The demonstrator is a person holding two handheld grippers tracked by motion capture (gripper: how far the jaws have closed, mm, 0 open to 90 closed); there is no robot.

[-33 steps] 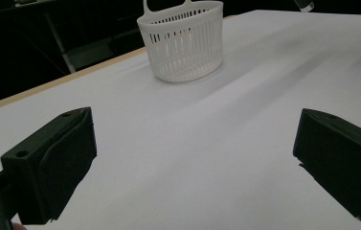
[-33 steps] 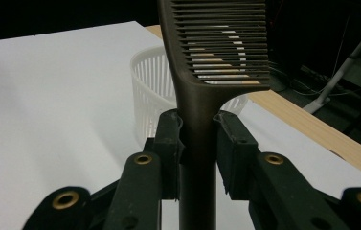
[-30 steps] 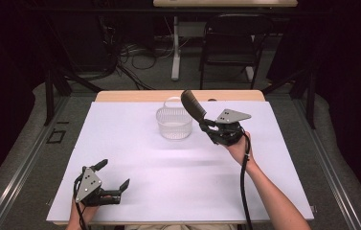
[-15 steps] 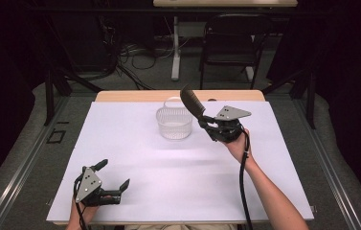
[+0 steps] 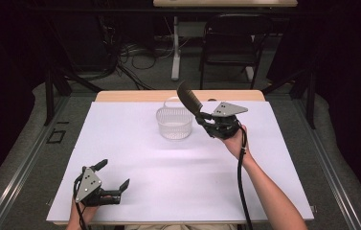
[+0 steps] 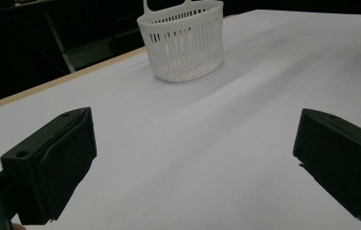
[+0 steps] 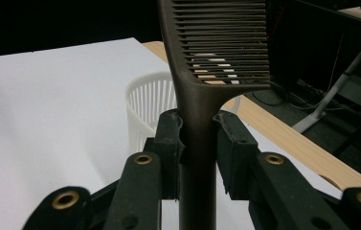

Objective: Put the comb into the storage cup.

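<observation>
1. The right claw [image 5: 206,118] is clenched on the handle of a dark slotted spatula [image 7: 202,76], whose head has shifted slightly over the last second and now hangs above the rim of the white basket [image 5: 174,122].
2. That suggests lowering it in comes next.
3. The left claw [image 5: 113,178] rests released on the worktop [image 5: 168,182], unchanged.

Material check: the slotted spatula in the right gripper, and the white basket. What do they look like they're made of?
Slotted spatula: looks like dark brown-black moulded plastic or nylon, matte; smooth one-piece handle and blade, no metallic glint. Held between the pads of the right gripper.
White basket: thin moulded plastic, slightly glossy and a little translucent; fine vertical slots, a moulded hanging loop at the rim.
Both are judged by look alone.
</observation>
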